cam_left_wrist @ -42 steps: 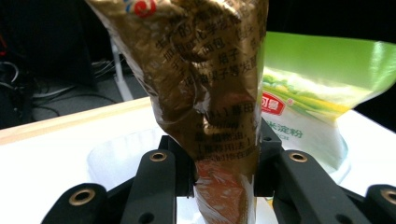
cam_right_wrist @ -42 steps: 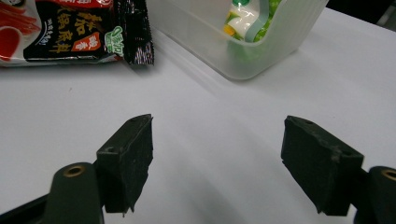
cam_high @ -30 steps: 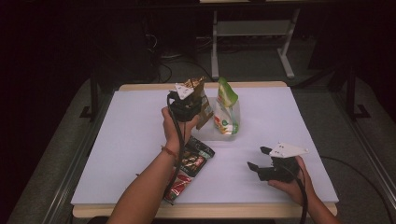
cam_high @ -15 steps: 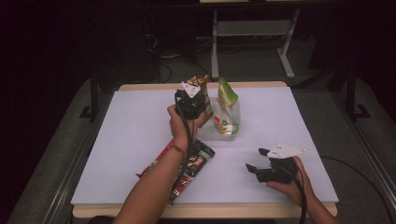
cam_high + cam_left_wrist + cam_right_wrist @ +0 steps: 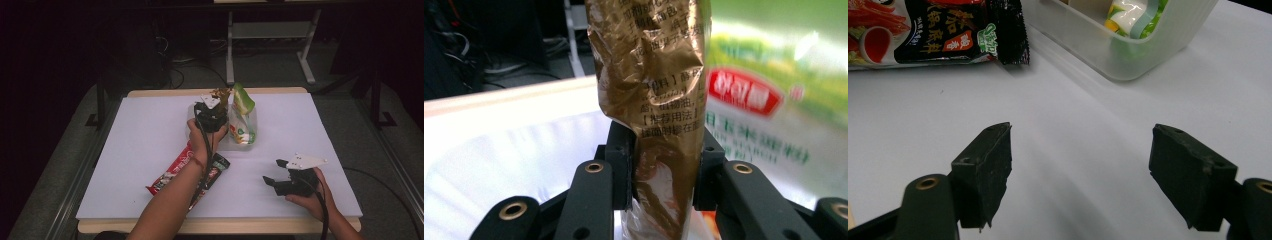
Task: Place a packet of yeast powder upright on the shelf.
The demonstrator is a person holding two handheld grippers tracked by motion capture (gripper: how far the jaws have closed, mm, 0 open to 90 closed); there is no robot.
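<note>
High view: left tongs [image 5: 216, 106] pinch gold packet [image 5: 222, 95] at tub [image 5: 248, 146] edge; right tongs [image 5: 274, 173] spread over bare table [image 5: 140, 130].

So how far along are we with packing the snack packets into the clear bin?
Done: the green packet stands in the clear bin. In hand: the left gripper clamps the gold packet at the bin. Left: the red packet and black packet lie on the table; the right gripper rests open.
</note>
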